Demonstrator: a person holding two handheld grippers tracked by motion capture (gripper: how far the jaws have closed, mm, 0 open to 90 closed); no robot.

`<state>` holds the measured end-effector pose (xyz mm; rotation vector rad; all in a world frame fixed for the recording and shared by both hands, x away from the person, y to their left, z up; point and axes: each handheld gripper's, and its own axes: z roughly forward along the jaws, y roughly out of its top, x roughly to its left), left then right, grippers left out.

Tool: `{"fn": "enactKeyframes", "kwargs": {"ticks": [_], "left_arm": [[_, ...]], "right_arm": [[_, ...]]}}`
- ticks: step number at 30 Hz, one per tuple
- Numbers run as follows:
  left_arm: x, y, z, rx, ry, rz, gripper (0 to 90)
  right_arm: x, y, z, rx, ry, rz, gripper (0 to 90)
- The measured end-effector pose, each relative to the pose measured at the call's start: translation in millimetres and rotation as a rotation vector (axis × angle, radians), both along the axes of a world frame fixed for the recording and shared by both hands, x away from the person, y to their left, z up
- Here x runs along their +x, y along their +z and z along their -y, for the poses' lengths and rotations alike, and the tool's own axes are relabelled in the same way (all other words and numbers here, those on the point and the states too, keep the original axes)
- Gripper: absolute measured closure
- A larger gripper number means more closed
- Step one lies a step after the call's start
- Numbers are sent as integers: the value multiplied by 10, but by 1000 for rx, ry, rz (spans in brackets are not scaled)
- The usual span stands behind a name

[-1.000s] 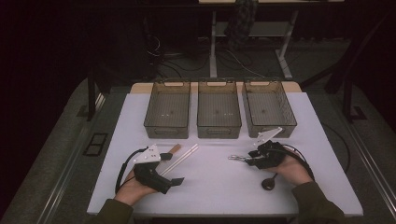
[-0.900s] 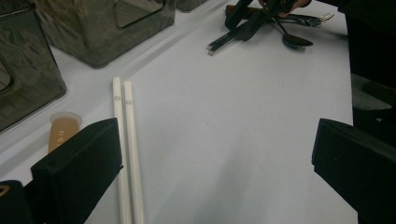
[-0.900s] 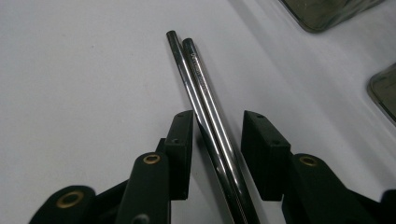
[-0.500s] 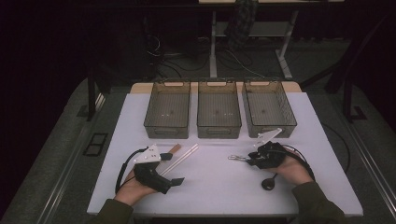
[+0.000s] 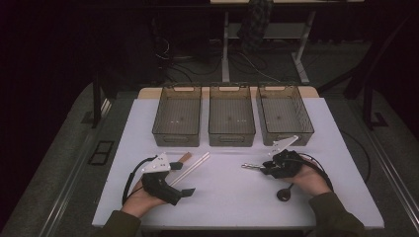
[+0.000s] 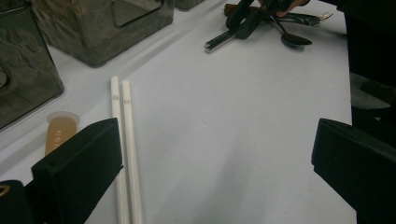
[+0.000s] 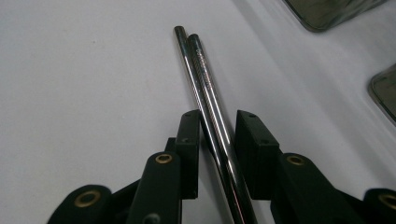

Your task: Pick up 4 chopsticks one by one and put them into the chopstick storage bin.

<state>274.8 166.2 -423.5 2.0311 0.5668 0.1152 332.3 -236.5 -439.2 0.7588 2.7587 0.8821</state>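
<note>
We find the right tool closing around the steel chopsticks, not yet clamped; we should centre both before squeezing.

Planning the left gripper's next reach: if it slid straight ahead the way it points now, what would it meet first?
Probably the right gripper over its metal cutlery. The left gripper, jaws open, faces bare table; the white chopsticks lie by its left jaw, likely just off line.

Bright lit table, dark surroundings, soft shadows, glare on metal, blurred near foreground
</note>
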Motion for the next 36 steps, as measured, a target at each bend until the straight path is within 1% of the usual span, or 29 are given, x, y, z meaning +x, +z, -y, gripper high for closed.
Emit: {"fn": "enactKeyframes", "kwargs": {"ticks": [18,36], "left_arm": [[0,-3,5,1,-1,-3,5],[1,-5,7,3,-3,-2,5]], "right_arm": [[2,5,-1,-3,-17,-6,754],[5,9,-6,-5,-28,-10,769]]}}
